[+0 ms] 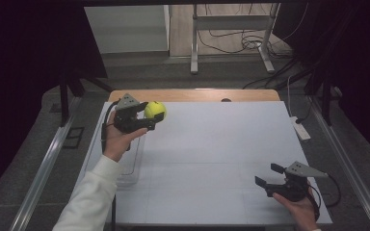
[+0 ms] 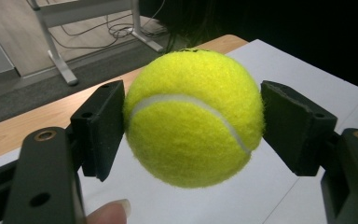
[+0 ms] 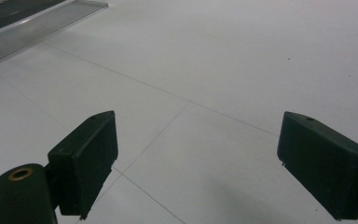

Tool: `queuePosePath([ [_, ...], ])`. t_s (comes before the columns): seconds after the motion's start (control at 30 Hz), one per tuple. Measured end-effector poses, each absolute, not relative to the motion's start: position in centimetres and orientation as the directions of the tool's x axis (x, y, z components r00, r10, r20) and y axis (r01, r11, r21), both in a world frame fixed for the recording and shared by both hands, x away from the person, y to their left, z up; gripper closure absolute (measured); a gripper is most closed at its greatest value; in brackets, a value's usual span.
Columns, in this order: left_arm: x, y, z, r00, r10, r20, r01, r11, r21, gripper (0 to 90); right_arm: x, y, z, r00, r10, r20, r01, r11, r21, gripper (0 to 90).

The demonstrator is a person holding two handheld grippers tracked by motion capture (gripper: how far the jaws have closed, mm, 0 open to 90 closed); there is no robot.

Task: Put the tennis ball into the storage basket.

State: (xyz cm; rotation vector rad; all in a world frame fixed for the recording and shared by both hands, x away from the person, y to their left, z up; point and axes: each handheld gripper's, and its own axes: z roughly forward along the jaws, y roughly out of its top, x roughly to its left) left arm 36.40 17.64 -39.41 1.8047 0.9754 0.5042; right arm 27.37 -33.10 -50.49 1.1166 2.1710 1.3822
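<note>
I'm holding the tennis ball (image 2: 193, 116) clamped across its middle in the left claw (image 1: 147, 117), clear of the table (image 1: 212, 144), while the right claw (image 1: 266, 174) is idling with jaws apart, nothing between them.

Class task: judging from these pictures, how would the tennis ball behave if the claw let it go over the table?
The tennis ball is round, so it would probably roll across the flat white table. Its fuzzy felt likely keeps it from slipping between the left claw pads. It looks light, probably bouncy.

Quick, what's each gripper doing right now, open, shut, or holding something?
Left gripper: shut on the tennis ball, held above the white table.
Right gripper: open, nothing between its jaws.
</note>
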Motion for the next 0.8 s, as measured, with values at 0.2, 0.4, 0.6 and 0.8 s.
queuePosePath([
  [0.2, 36.6, 18.5, -39.7, 0.571, 0.816, -0.090, 0.405, -0.185, 0.895, 26.2, 27.4, -33.1, -50.5, -0.636, 0.762, 0.124, 0.436, 0.221, 0.872, 12.2],
  [0.4, 36.6, 19.2, -39.9, 0.553, 0.829, -0.086, 0.412, -0.182, 0.893, 26.2, 27.4, -33.1, -50.5, -0.637, 0.761, 0.124, 0.435, 0.222, 0.873, 12.1],
  [0.6, 36.5, 19.8, -39.8, 0.540, 0.838, -0.079, 0.414, -0.183, 0.892, 26.2, 27.4, -33.1, -50.5, -0.636, 0.761, 0.124, 0.434, 0.221, 0.873, 12.1],
  [0.8, 36.5, 20.3, -39.8, 0.528, 0.846, -0.078, 0.415, -0.177, 0.893, 26.2, 27.3, -33.1, -50.5, -0.635, 0.763, 0.123, 0.435, 0.221, 0.873, 12.1],
])
